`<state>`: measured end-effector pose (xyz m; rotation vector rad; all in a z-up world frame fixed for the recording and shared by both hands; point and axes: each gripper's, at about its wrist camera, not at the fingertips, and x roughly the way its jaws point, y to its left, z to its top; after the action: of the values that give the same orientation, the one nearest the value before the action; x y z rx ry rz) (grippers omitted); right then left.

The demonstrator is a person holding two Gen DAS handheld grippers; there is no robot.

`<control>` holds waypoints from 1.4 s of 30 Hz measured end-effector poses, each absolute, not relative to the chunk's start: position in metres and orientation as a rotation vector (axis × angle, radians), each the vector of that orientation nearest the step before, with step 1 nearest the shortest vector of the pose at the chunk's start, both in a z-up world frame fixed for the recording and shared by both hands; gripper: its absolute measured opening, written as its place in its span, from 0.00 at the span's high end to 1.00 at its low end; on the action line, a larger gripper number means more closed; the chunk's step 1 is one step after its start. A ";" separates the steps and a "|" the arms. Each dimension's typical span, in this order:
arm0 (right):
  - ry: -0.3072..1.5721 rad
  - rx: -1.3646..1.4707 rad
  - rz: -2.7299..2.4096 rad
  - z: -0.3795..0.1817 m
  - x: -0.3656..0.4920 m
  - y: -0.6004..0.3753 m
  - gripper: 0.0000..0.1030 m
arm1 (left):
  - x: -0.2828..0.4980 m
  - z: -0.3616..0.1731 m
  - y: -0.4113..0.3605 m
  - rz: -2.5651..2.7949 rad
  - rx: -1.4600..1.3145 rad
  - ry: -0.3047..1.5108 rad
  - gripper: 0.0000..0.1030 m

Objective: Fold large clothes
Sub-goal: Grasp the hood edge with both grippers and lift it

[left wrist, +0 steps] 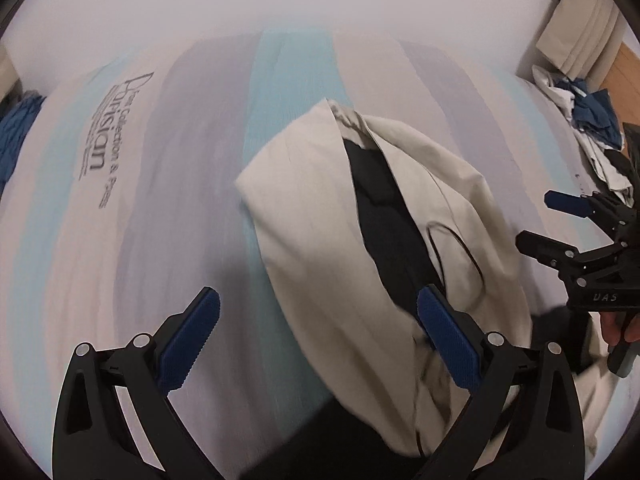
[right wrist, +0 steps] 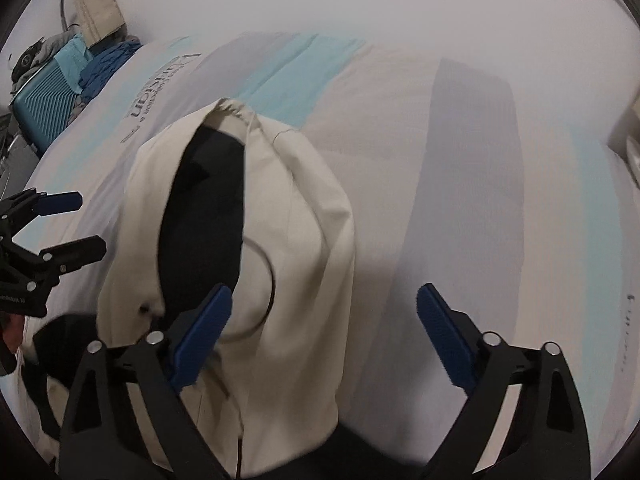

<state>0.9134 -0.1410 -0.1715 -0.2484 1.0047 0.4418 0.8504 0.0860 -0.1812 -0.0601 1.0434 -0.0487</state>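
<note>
A cream hooded jacket (left wrist: pixel 320 220) with black lining (left wrist: pixel 384 216) lies bunched on the striped bed sheet (left wrist: pixel 180 200), hood end pointing away from me. My left gripper (left wrist: pixel 324 336) is open above the jacket's left edge. Its right finger (left wrist: pixel 448 332) is over the cloth and its left finger over bare sheet. My right gripper (right wrist: pixel 324 324) is open too, left finger (right wrist: pixel 204 328) over the jacket (right wrist: pixel 296 220), right finger over the sheet (right wrist: pixel 460 200). Nothing is pinched by either. Each gripper shows in the other's view: the right gripper (left wrist: pixel 536 219) and the left gripper (right wrist: pixel 90 223).
A heap of white, blue and dark clothes (left wrist: pixel 592 128) lies at the bed's right edge, beside folded cream bedding (left wrist: pixel 580 28) and wooden floor (left wrist: pixel 624 80). Blue cloth (right wrist: pixel 108 68) and a teal suitcase (right wrist: pixel 44 108) sit off the left edge. A hand (left wrist: pixel 616 328) holds the right gripper.
</note>
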 end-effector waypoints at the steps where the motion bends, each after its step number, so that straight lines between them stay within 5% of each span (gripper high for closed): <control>1: 1.004 -0.244 0.438 -0.174 0.922 -0.139 0.15 | 0.856 -0.182 0.087 -0.048 -0.061 1.040 0.06; 7: 1.021 -0.207 0.434 -0.190 0.957 -0.132 0.15 | 0.884 -0.201 0.100 -0.019 -0.129 1.089 0.06; 22: 1.109 -0.198 0.444 -0.227 0.992 -0.101 0.50 | 0.920 -0.233 0.119 0.019 -0.169 1.134 0.09; 29: 1.111 -0.230 0.427 -0.228 0.983 -0.092 0.81 | 0.916 -0.234 0.111 -0.020 -0.155 1.133 0.61; 33: 1.098 -0.224 0.426 -0.217 0.979 -0.093 0.88 | 0.906 -0.223 0.104 -0.013 -0.093 1.095 0.85; 42: 0.999 -0.228 0.419 -0.171 0.948 -0.104 0.93 | 0.883 -0.191 0.103 -0.006 -0.063 1.026 0.95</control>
<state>0.9479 -0.1037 -0.1714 -0.2276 0.9990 0.4192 0.8834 0.1027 -0.1911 -0.0634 1.0264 -0.0062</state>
